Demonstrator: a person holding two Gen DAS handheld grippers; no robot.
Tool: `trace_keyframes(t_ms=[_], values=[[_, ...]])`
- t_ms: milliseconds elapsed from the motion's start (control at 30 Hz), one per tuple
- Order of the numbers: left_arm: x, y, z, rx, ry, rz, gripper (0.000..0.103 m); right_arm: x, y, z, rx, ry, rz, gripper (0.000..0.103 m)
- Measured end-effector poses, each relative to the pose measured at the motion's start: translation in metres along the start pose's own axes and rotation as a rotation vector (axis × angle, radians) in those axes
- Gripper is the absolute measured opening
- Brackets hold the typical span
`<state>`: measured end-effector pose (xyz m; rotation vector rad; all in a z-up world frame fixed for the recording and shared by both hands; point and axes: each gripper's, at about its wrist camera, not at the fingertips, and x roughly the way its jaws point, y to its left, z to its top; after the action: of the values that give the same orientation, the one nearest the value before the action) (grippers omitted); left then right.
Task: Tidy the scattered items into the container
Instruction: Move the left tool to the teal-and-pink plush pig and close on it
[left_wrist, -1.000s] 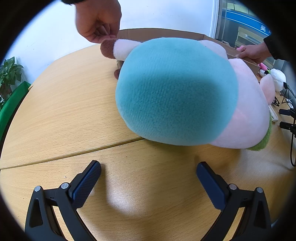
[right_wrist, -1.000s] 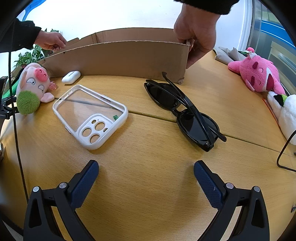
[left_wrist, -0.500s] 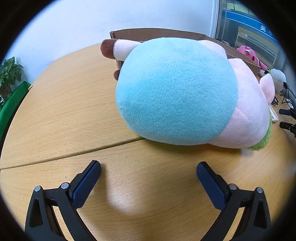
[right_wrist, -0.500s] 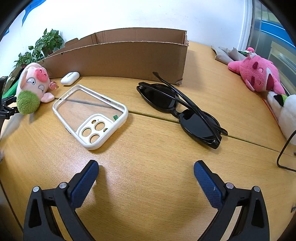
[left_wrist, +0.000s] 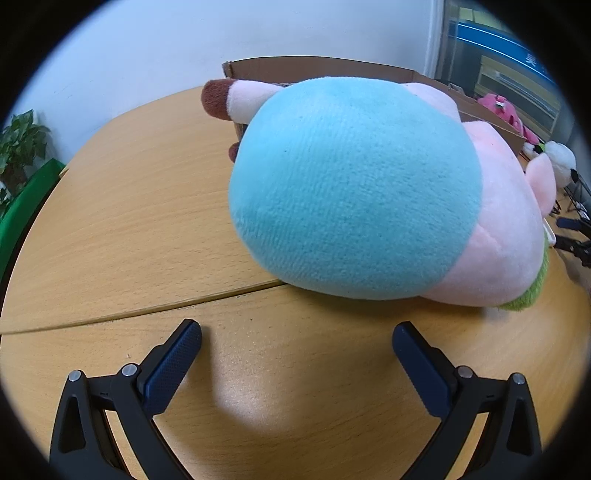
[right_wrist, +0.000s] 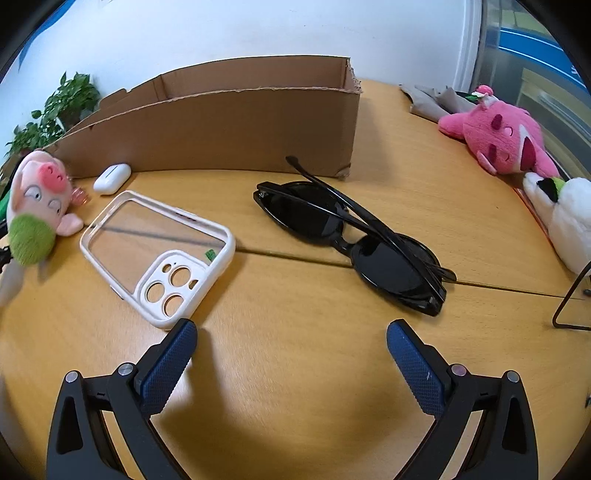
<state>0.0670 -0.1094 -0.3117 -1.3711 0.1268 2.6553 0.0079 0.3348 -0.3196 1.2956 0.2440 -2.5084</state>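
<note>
Both grippers, left gripper (left_wrist: 297, 349) and right gripper (right_wrist: 291, 345), gape empty. Plush pig (left_wrist: 369, 206) lies beside the cardboard box (right_wrist: 229, 122); sunglasses (right_wrist: 351, 240) mid-surface (right_wrist: 295, 369) could skid from a shallow pinch.

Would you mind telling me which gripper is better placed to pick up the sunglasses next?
Right. The sunglasses lie just ahead of the right gripper, whose jaws stand open. The left gripper, also open, faces only the plush pig; no sunglasses show in its view.
</note>
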Motion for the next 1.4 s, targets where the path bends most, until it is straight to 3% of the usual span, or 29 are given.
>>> trace_keyframes(t_ms=[233,333,467,700,867,1067,1167,1267,1400], values=[[-0.001,-0.002,-0.002,-0.042,0.000,0.027,0.103,-0.017,0.018,-0.011,-0.109,0.271,0.099,0.103],[0.002,-0.004,-0.001,-0.057,0.001,0.039,0.103,-0.033,0.019,-0.016,-0.068,0.376,0.086,0.103],[0.004,-0.009,0.002,-0.101,0.000,0.073,0.103,-0.087,0.026,0.011,0.016,0.257,0.083,0.103],[0.005,-0.010,0.003,-0.104,0.000,0.073,0.103,-0.154,0.063,0.079,0.013,0.005,0.158,0.103],[0.005,-0.010,0.003,-0.106,-0.001,0.074,0.103,-0.161,0.095,0.114,-0.010,-0.017,0.167,0.103],[0.003,-0.012,0.002,-0.140,-0.001,0.102,0.103,-0.198,0.124,0.121,-0.102,-0.111,0.121,0.103],[0.000,-0.014,-0.003,-0.145,0.004,0.102,0.103,-0.203,0.135,0.127,-0.111,-0.080,0.121,0.103],[-0.005,-0.018,-0.002,-0.109,0.091,0.048,0.102,-0.203,0.145,0.128,-0.148,-0.046,0.077,0.103],[-0.035,-0.012,-0.004,-0.171,0.138,-0.090,0.102,-0.188,0.143,0.128,-0.069,0.104,0.204,0.103]])
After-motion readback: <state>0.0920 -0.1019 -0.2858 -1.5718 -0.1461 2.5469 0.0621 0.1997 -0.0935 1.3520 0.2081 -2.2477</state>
